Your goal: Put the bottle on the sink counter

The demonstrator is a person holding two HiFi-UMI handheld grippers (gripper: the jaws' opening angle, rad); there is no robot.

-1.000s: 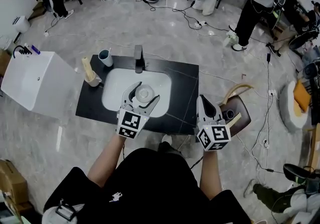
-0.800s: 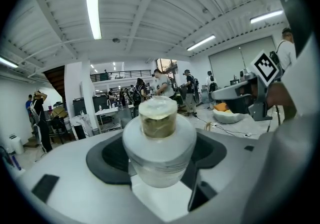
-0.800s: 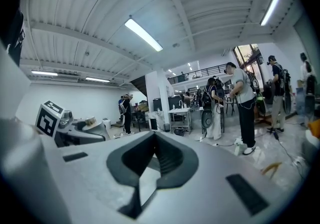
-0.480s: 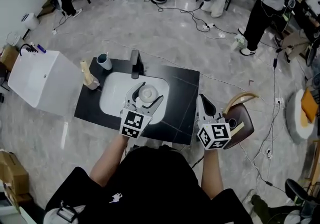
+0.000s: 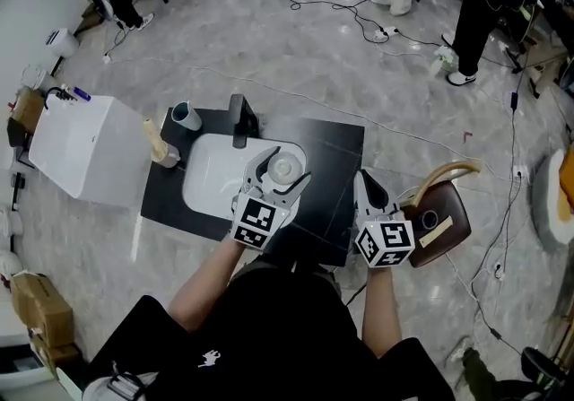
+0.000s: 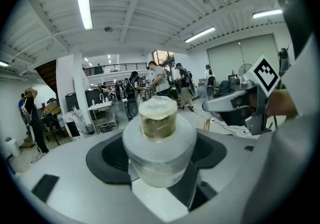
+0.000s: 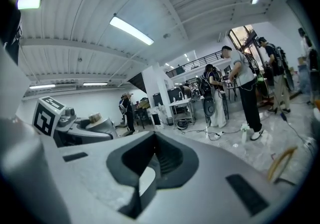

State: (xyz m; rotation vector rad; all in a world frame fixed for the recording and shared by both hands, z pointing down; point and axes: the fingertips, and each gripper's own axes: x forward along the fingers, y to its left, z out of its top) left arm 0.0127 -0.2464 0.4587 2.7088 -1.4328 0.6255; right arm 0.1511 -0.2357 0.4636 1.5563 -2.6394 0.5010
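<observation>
A clear bottle (image 5: 286, 168) with a pale round cap is held upright in my left gripper (image 5: 283, 166), shut on its body, over the right part of the white basin (image 5: 215, 182). In the left gripper view the bottle (image 6: 159, 140) fills the space between the jaws. The black sink counter (image 5: 336, 166) surrounds the basin, with bare black top to the bottle's right. My right gripper (image 5: 368, 189) hangs over the counter's right front edge, shut and holding nothing; in its own view the right gripper (image 7: 150, 168) has its jaws together.
A dark faucet (image 5: 239, 119), a cup (image 5: 186, 115) and a wooden holder (image 5: 160, 144) stand along the counter's back and left. A white cabinet (image 5: 90, 150) stands to the left, a brown stool (image 5: 441, 222) to the right. Cables cross the floor; people stand far behind.
The left gripper has carried the bottle to the right, from the basin's middle to near its right rim. The right gripper has stayed at the counter's right edge.
</observation>
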